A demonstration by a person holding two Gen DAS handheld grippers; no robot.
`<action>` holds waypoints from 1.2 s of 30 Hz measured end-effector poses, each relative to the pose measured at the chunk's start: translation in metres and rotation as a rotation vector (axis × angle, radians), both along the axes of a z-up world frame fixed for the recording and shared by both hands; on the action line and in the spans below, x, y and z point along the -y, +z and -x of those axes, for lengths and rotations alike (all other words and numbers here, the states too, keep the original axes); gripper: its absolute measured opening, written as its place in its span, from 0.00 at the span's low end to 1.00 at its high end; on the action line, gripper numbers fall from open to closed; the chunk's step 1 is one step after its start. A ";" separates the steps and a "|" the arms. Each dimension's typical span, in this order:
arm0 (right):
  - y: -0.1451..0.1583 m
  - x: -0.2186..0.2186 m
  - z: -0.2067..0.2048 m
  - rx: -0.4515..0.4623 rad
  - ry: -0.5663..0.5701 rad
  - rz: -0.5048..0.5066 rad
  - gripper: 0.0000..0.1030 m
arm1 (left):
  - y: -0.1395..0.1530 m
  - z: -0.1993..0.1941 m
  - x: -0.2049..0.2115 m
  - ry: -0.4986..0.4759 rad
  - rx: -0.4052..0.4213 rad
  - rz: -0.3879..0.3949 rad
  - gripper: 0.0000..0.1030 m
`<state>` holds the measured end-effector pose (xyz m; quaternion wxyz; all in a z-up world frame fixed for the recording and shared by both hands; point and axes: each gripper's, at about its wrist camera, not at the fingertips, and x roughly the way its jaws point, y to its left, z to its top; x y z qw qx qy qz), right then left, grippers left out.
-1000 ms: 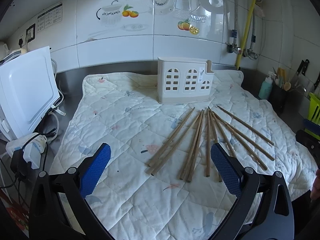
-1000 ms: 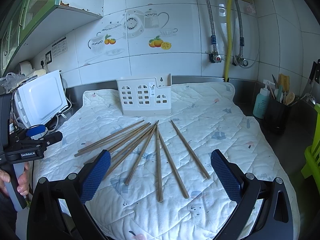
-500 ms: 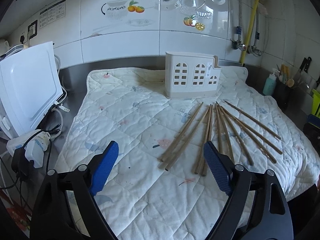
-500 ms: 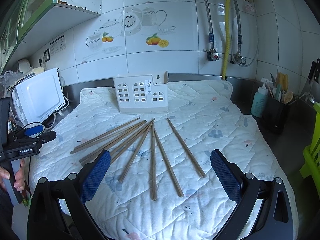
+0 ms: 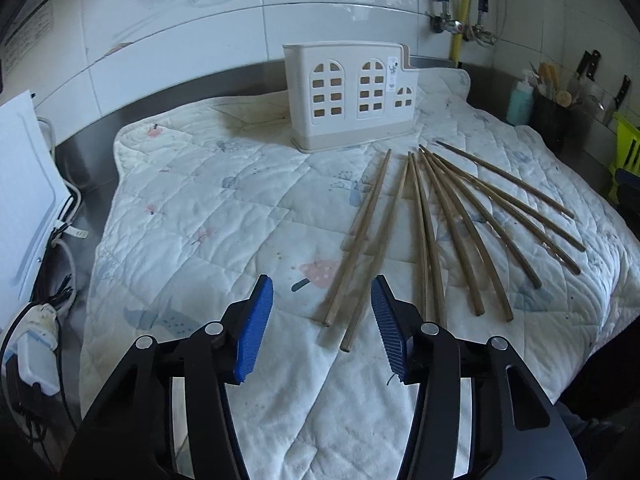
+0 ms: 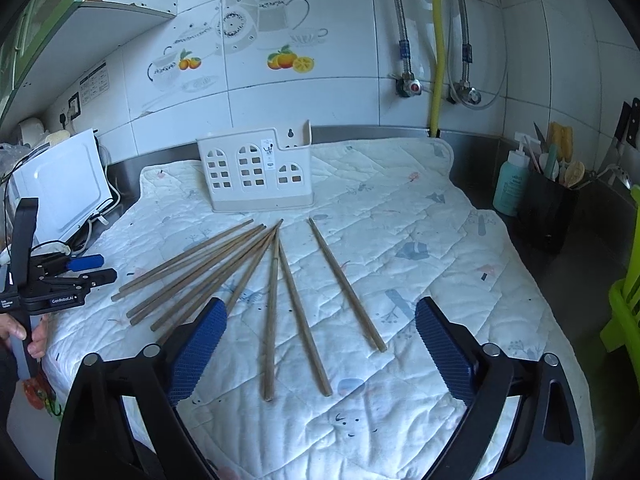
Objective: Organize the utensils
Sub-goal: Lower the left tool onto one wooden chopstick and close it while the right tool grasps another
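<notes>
Left wrist view, your left gripper (image 5: 322,330): jaws closing, about half apart, nothing pressed yet; the near ends of two chopsticks (image 5: 362,246) lie just ahead, between the pads.
Right gripper (image 6: 318,354): jaws wide, narrowing slightly, empty; three sticks lie between and ahead of its fingers.
Fan of chopsticks (image 6: 240,268): beyond both grippers on the quilted mat (image 5: 224,216), tips converging toward the holder (image 5: 350,96), which stands well past them.
Risk, pinch: you may catch one stick and roll its neighbour aside.
Risk, mat: soft quilt lets pads snag fabric.
Risk, hold: an end grip may let sticks swing.
</notes>
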<state>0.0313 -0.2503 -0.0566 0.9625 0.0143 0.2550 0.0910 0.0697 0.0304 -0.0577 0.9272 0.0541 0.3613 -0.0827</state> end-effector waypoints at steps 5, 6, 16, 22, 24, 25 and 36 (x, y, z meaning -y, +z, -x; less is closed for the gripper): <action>-0.008 0.008 -0.014 -0.035 -0.014 0.001 0.83 | -0.014 -0.022 -0.001 -0.072 -0.051 0.019 0.27; -0.009 0.010 -0.017 -0.040 -0.016 -0.002 0.83 | -0.017 -0.025 -0.002 -0.089 -0.062 0.027 0.26; -0.019 0.017 -0.045 -0.081 -0.016 0.016 0.83 | -0.027 -0.035 0.000 -0.177 -0.111 0.057 0.19; -0.027 0.018 -0.060 -0.118 0.002 0.006 0.66 | -0.032 -0.041 0.003 -0.170 -0.147 0.049 0.18; -0.031 0.021 -0.063 -0.133 -0.001 0.004 0.66 | -0.032 -0.043 0.002 -0.157 -0.154 0.065 0.18; -0.032 0.022 -0.064 -0.137 -0.002 0.005 0.63 | -0.032 -0.043 0.001 -0.149 -0.157 0.077 0.18; -0.057 0.026 -0.080 -0.217 0.038 0.036 0.28 | -0.033 -0.043 0.002 -0.101 -0.156 0.124 0.17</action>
